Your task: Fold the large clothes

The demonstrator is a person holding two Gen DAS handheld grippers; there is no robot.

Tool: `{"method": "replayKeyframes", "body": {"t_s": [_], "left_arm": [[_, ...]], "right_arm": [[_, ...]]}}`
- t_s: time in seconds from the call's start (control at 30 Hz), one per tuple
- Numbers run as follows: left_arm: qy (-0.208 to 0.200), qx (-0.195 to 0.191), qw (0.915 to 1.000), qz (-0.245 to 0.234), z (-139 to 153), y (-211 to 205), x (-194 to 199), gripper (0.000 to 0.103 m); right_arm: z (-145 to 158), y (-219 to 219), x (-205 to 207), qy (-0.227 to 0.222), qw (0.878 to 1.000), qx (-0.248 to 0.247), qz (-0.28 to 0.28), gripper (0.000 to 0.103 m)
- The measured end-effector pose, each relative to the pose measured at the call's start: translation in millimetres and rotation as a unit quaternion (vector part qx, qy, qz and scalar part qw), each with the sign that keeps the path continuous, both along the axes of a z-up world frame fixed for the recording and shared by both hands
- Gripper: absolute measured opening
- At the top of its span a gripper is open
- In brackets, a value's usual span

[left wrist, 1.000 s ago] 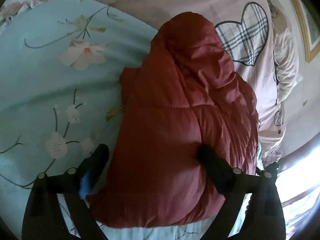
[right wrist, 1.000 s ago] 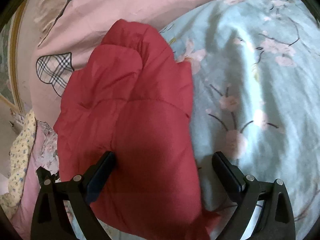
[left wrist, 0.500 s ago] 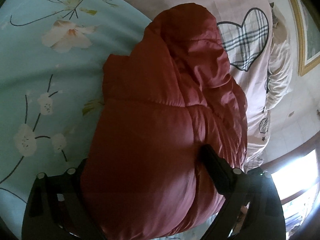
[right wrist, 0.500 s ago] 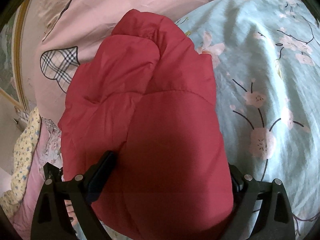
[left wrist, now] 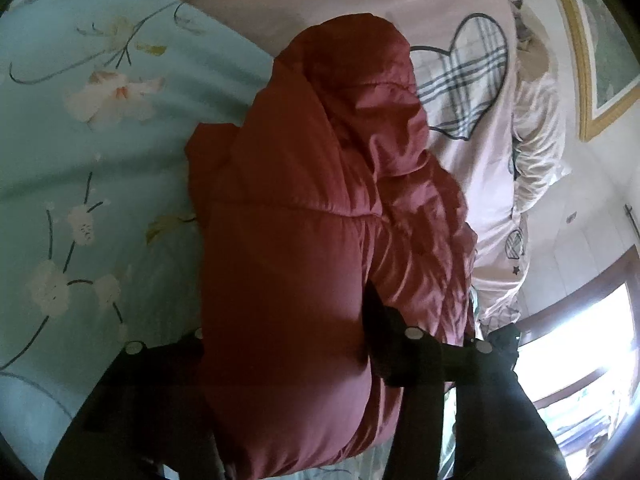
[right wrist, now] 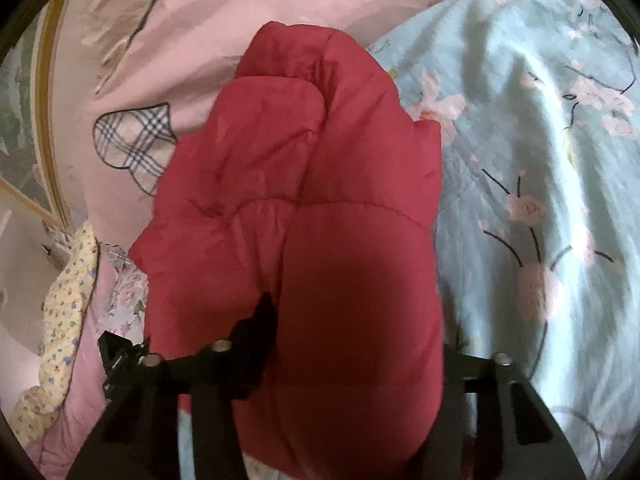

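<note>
A red puffer jacket [left wrist: 320,208] lies folded in a long bundle on a light blue floral bedsheet [left wrist: 80,152]. In the left wrist view my left gripper [left wrist: 284,328] is shut on the jacket's near end, its fingers pressed into the padding from both sides. In the right wrist view the same jacket [right wrist: 320,200] fills the middle, and my right gripper [right wrist: 356,328] is shut on its near end; the jacket bulges over the right finger and hides it.
A pink quilt with plaid hearts [left wrist: 468,80] lies beyond the jacket; it also shows in the right wrist view [right wrist: 136,140]. A yellow patterned cloth [right wrist: 60,312] hangs at the bed's side. A framed picture [left wrist: 600,40] and a bright window [left wrist: 580,340] are on the wall.
Both grippers moved forward over the jacket's near end and closed on it. The jacket's end now bulges up between the fingers.
</note>
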State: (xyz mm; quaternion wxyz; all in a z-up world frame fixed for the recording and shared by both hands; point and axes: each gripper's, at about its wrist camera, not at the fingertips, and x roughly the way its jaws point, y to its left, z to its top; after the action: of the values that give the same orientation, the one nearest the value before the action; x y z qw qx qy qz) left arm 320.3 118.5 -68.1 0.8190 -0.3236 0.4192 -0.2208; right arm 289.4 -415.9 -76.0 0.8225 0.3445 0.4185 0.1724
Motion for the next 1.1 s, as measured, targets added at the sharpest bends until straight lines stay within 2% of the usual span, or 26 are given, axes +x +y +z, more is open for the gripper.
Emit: {"method": "replayKeyframes", "body": {"t_s": [0.17, 0.37, 0.7, 0.87, 1.1], "left_arm": [[-0.017, 0.015, 0.9997, -0.013, 21.4, 0.1, -29.0, 0.042], [-0.031, 0.026, 0.9986, -0.034, 39.2, 2.3, -83.4, 0.039], [-0.012, 0.022, 0.9985, -0.049, 31.2, 11.4, -177.7, 0.039], [-0.002, 0.030, 0.9981, -0.053, 21.4, 14.0, -198.1, 0.039], [0.007, 0.062, 0.9971, -0.043, 1.9, 11.6, -198.4, 0.041]], "right_arm": [[17.5, 2.6, -31.4, -0.002, 1.000, -0.009, 0.012, 0.039], [28.9, 4.9, -94.5, 0.000, 1.000, -0.002, 0.024, 0.038], [19.4, 9.2, -193.8, 0.018, 0.999, 0.016, 0.031, 0.038], [13.8, 11.9, -209.2, 0.020, 0.999, 0.004, 0.026, 0.040], [-9.0, 5.6, -205.7, 0.030, 0.999, 0.001, 0.013, 0.052]]}}
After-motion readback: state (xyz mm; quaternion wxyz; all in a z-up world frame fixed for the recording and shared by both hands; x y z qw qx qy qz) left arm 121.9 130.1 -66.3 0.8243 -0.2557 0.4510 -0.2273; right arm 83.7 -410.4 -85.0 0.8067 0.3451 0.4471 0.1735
